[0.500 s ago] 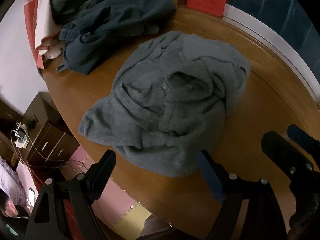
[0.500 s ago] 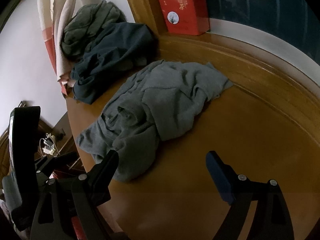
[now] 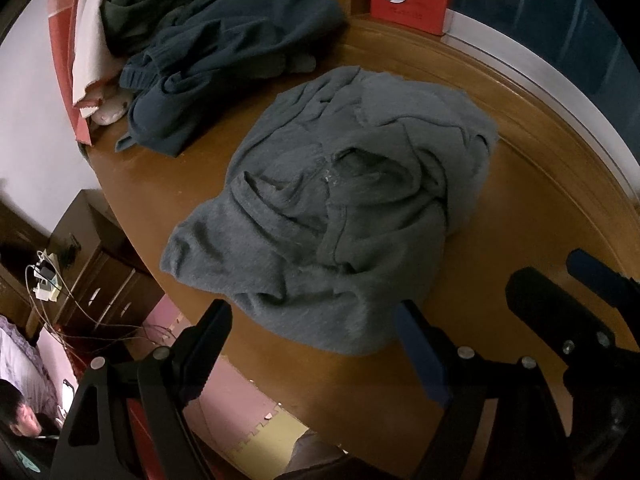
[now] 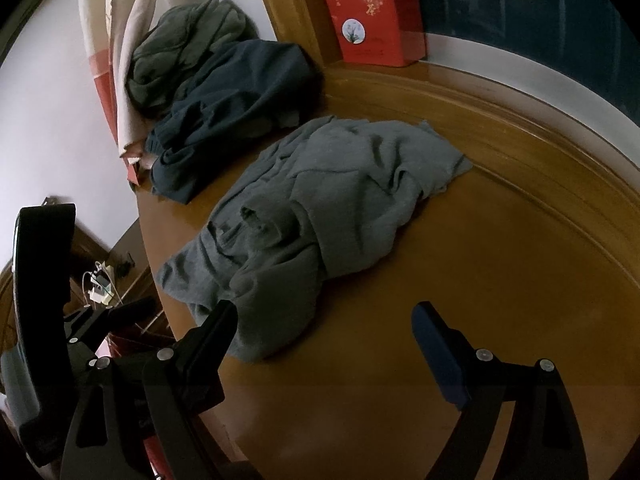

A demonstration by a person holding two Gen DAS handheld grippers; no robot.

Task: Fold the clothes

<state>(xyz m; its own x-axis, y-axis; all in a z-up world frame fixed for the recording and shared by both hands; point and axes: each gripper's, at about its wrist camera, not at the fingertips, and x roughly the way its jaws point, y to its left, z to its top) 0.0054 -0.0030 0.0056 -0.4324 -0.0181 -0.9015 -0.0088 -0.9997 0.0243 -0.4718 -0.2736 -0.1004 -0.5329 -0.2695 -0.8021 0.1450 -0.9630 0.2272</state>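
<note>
A crumpled grey garment [image 3: 340,216] lies in a heap on the round wooden table [image 3: 532,184]; it also shows in the right wrist view [image 4: 320,216]. My left gripper [image 3: 316,320] is open and empty, its fingers either side of the garment's near edge, just above it. My right gripper [image 4: 324,320] is open and empty, near the garment's near corner, over the table [image 4: 500,272]. The right gripper also shows at the right edge of the left wrist view [image 3: 576,300].
A dark blue garment [image 3: 232,52] and an olive one [image 4: 188,44] are piled at the table's far left against a hanging cloth [image 4: 116,60]. A red box [image 4: 372,12] stands at the back. The table's edge [image 3: 132,240] drops to the floor at left.
Both grippers have edged slightly forward toward the grey garment. The garment has not moved.
</note>
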